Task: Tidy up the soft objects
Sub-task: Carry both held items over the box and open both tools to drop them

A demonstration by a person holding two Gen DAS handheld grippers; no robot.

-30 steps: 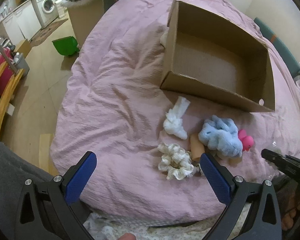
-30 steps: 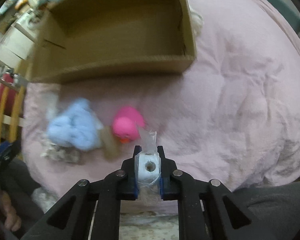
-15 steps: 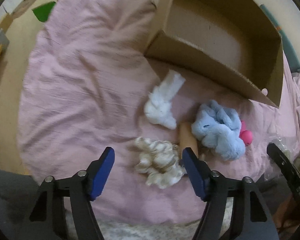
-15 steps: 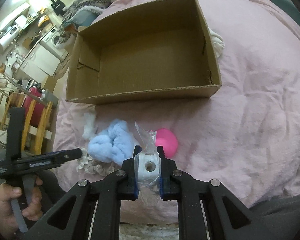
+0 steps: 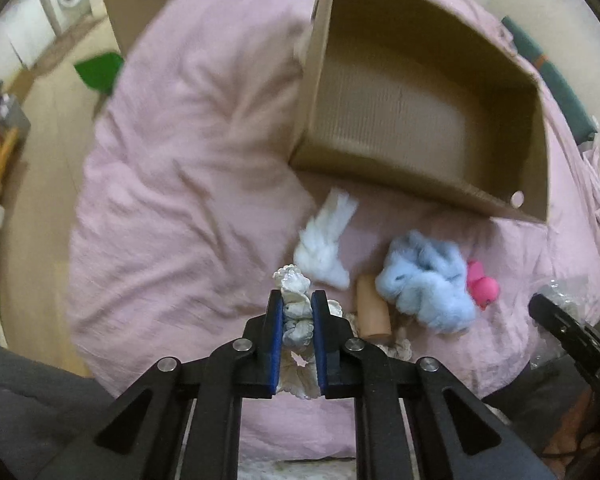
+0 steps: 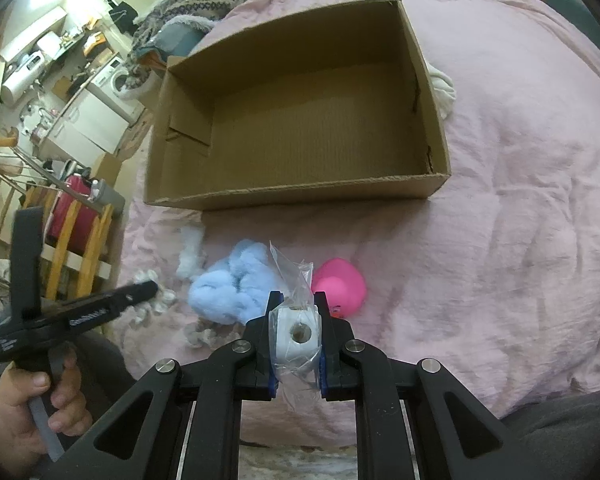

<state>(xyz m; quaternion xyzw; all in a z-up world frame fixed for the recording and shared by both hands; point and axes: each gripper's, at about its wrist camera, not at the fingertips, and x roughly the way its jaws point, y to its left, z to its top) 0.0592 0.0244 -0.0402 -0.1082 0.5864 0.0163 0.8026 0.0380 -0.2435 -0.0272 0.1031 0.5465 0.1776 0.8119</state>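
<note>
progress is nil in the cardboard box (image 6: 308, 128), which stands empty on the bed (image 6: 520, 200): left claw (image 5: 296, 316) is closing on the cream scrunchie (image 5: 296, 308), right claw (image 6: 296, 320) grips a bagged white block (image 6: 296, 334), and the blue plush (image 5: 424, 284), white plush (image 5: 324, 248) and pink toy (image 6: 340, 286) lie unsorted before it.

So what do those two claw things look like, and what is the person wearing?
Both the left claw and the right claw are black, with angular arms that have triangular cut-outs and round silver bolts at the joints. Each finger carries a flat blue pad. Seen from the right wrist camera, the left one's black body has small white lettering and a pistol-style handle. The person wears dark grey clothing.
</note>
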